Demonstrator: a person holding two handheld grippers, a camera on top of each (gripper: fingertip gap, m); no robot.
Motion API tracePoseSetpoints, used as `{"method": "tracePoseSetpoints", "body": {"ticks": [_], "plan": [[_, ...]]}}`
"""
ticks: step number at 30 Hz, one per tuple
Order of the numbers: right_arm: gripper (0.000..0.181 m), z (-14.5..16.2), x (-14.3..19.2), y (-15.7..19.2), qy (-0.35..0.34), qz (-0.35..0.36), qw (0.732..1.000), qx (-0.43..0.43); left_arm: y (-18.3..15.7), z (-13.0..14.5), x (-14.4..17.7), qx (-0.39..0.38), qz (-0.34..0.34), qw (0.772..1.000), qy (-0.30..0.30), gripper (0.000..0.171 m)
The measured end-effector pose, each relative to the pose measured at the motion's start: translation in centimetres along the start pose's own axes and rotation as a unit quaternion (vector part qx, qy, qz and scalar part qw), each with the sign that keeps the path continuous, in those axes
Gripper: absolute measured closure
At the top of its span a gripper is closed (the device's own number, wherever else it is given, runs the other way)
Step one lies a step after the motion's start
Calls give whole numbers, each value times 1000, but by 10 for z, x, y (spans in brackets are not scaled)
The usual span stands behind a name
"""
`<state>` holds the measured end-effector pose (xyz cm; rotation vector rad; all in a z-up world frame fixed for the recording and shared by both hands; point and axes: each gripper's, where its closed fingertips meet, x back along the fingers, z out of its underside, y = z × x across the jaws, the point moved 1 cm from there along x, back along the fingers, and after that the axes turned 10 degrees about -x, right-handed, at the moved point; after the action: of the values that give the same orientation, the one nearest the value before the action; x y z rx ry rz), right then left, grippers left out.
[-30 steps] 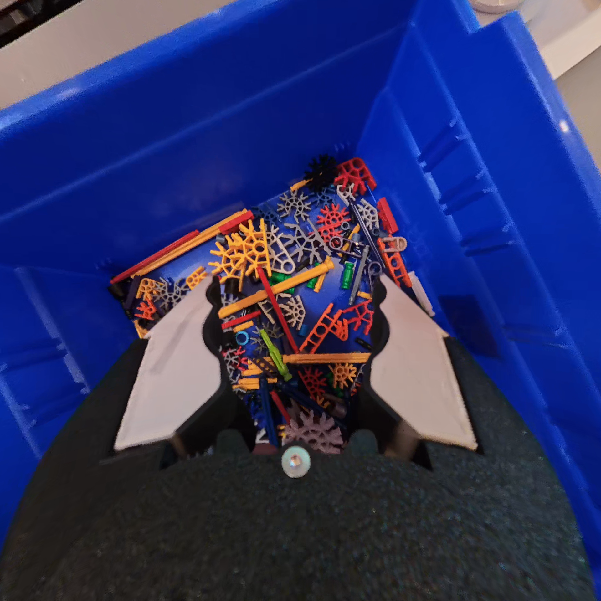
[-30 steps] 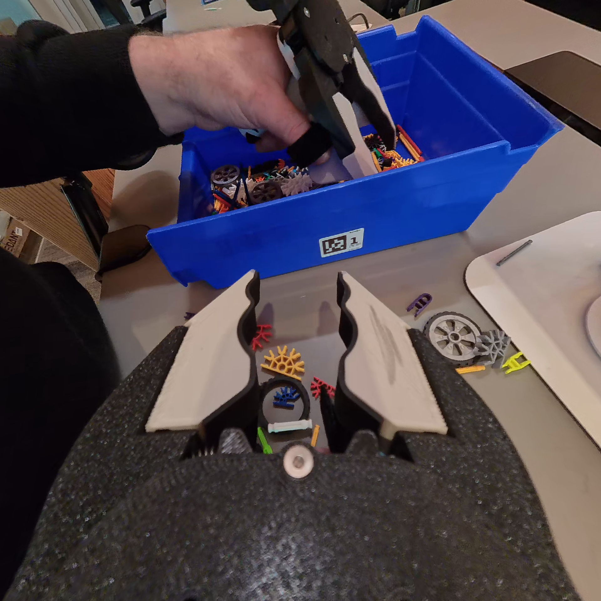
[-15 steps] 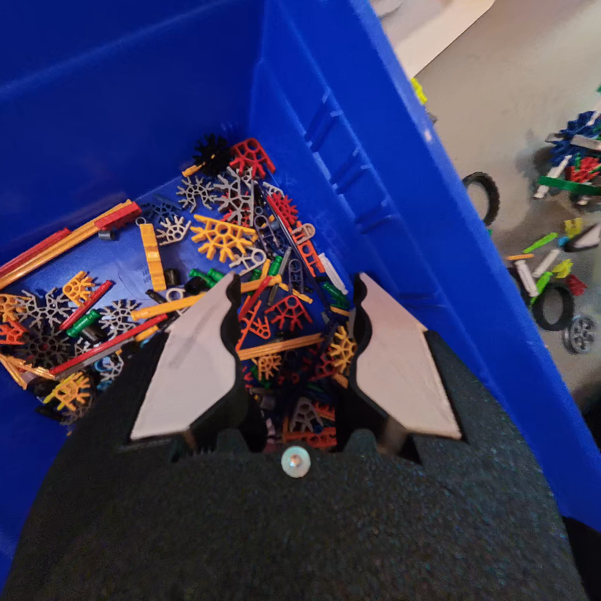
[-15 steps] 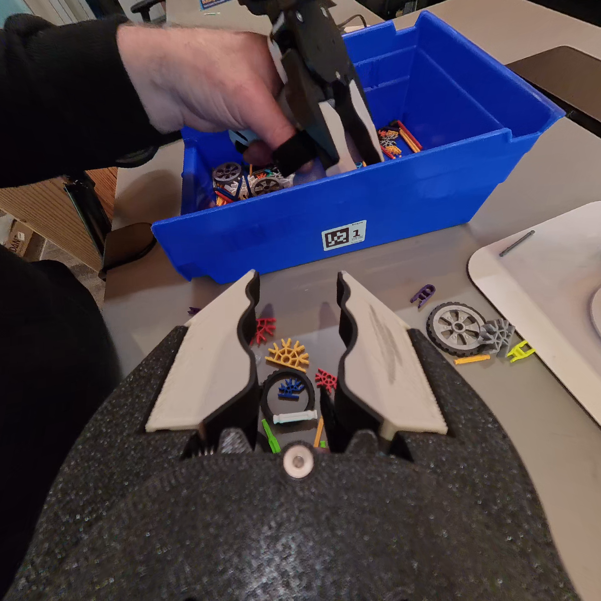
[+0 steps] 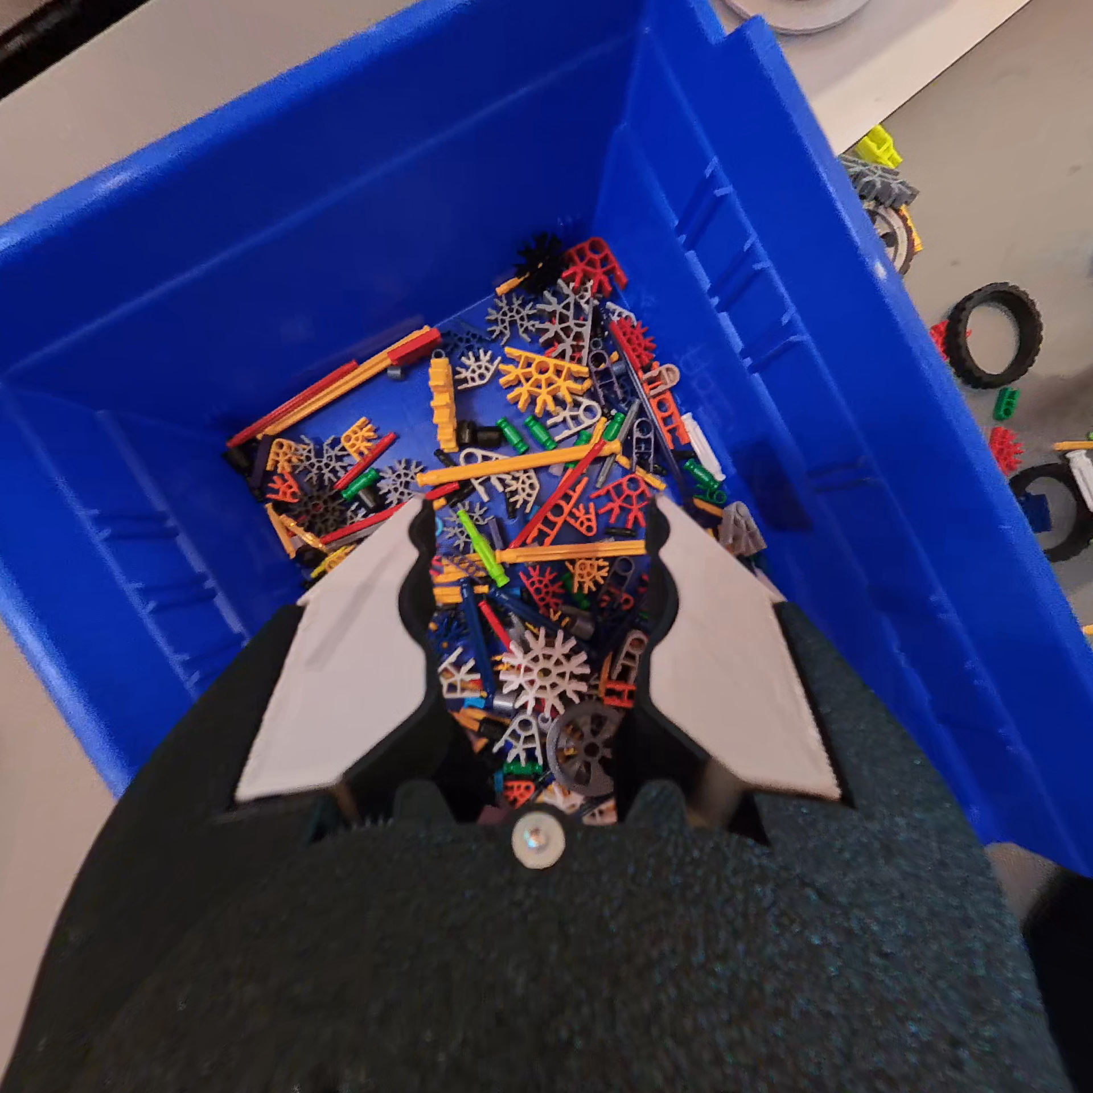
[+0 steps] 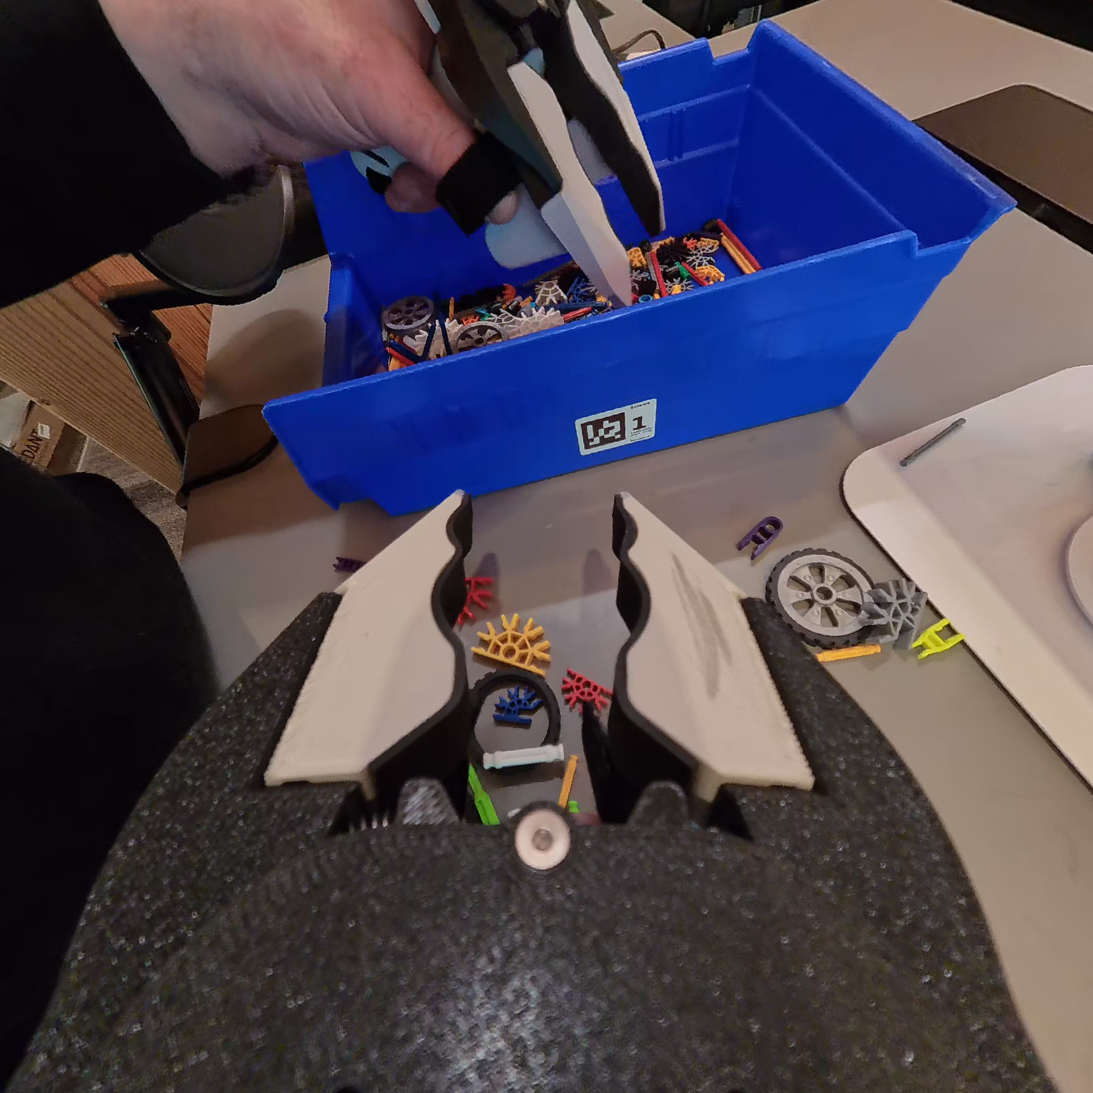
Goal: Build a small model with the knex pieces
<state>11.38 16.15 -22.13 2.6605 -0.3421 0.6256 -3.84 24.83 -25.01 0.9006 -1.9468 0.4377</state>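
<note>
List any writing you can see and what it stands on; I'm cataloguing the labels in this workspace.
I don't quote writing, so here is only what bears it.
A white sticker on the front wall of the blue bin: a black square code with print beside it.
A cardboard box at the far left: dark print, partly cut off.
A faint moulded mark on the bin's inner wall: too blurred to read.

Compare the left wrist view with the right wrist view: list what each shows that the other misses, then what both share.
Left wrist view only: the bin floor from above, with a white snowflake connector and a lime rod below the open left gripper.

Right wrist view only: the person's hand holding that gripper over the bin, the open right gripper above a yellow connector on the table, and a grey wheel.

Both: the blue bin of mixed construction pieces.
</note>
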Motion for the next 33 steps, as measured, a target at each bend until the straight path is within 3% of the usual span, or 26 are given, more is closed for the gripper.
{"method": "tracePoseSetpoints", "body": {"ticks": [5,11,17,27,33], "plan": [[134,0,0,-1,-1,1,1000,-1,8,6,12,8,-11,1000,11,99],[134,0,-1,0,-2,0,1000,-1,11,17,13,14,-20,999,27,84],[134,-1,-1,0,-4,-1,1000,-1,5,24,-4,31,-8,999,37,59],[134,0,1,-2,-7,0,1000,-3,14,34,-40,51,-24,996,63,35],[134,2,3,-5,-9,1,1000,-8,16,34,-44,48,-26,996,71,32]]}}
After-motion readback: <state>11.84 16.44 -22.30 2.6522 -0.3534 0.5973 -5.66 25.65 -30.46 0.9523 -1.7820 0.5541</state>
